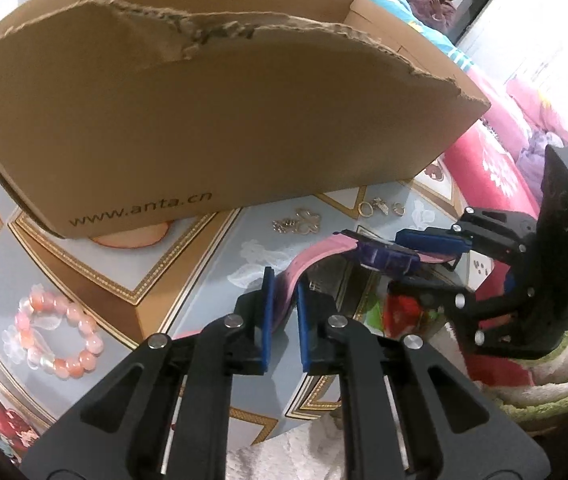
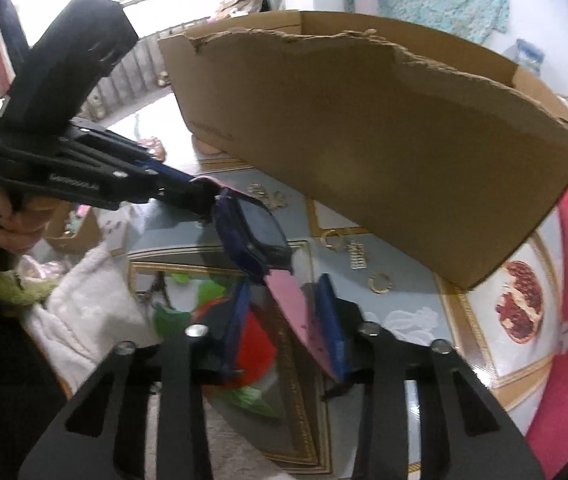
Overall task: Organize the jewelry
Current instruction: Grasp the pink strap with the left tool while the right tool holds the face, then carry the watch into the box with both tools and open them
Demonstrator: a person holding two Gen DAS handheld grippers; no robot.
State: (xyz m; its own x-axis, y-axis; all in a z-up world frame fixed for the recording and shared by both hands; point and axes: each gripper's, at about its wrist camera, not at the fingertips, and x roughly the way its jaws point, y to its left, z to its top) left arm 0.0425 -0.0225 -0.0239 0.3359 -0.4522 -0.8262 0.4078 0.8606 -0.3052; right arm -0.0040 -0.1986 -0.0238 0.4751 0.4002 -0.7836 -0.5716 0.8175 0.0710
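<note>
- One watch (image 1: 380, 258) hung above the worktop (image 1: 219, 264), strung between two tools.
- Left tool (image 1: 282, 320) clamped its pink strap (image 1: 290, 280); right tool (image 2: 284, 320) stood apart around the other end.
- One bead bracelet (image 1: 57, 332) at 9 o'clock; one cardboard box (image 1: 203, 120) at 12.

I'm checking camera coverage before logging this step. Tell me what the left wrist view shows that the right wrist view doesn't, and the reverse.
Only the left wrist view shows the pink bead bracelet on the table and a seated person in the background. Only the right wrist view shows the hand gripping the left hand-held gripper and the pomegranate print. Both show the torn cardboard box, the pink-strapped watch, the small gold pieces and the right hand-held gripper.
</note>
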